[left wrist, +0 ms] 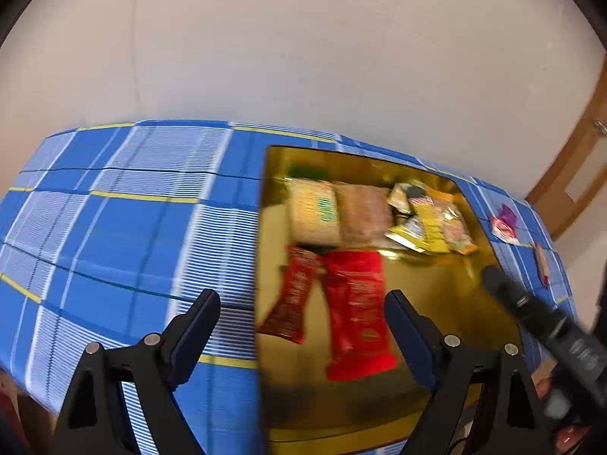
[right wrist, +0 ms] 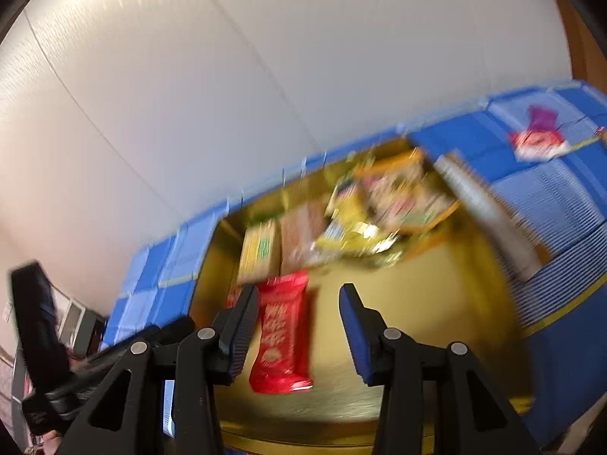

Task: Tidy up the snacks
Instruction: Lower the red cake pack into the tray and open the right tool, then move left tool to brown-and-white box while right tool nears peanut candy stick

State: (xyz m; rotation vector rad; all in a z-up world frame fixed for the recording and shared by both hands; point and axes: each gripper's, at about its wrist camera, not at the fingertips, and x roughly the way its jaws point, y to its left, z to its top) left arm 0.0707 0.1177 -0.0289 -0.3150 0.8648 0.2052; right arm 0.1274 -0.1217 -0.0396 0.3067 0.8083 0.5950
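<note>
A gold tray (left wrist: pixel 447 303) lies on a blue plaid tablecloth (left wrist: pixel 125 227) and holds several snack packets. A bright red packet (left wrist: pixel 356 311) and a darker red packet (left wrist: pixel 292 299) lie at its near side. A yellow packet (left wrist: pixel 313 212), a brownish packet (left wrist: pixel 364 214) and a heap of small yellow packets (left wrist: pixel 428 220) sit at the far side. My left gripper (left wrist: pixel 303 326) is open and empty above the tray's near left edge. My right gripper (right wrist: pixel 299 326) is open and empty just above the bright red packet (right wrist: pixel 282 330); the tray (right wrist: pixel 417 303) is blurred.
A pink and purple packet (left wrist: pixel 502 223) and another small packet (left wrist: pixel 542 261) lie on the cloth right of the tray. A white wall stands behind the table. A wooden door frame (left wrist: pixel 576 167) is at the right. The right gripper's body (left wrist: pixel 546 322) shows in the left wrist view.
</note>
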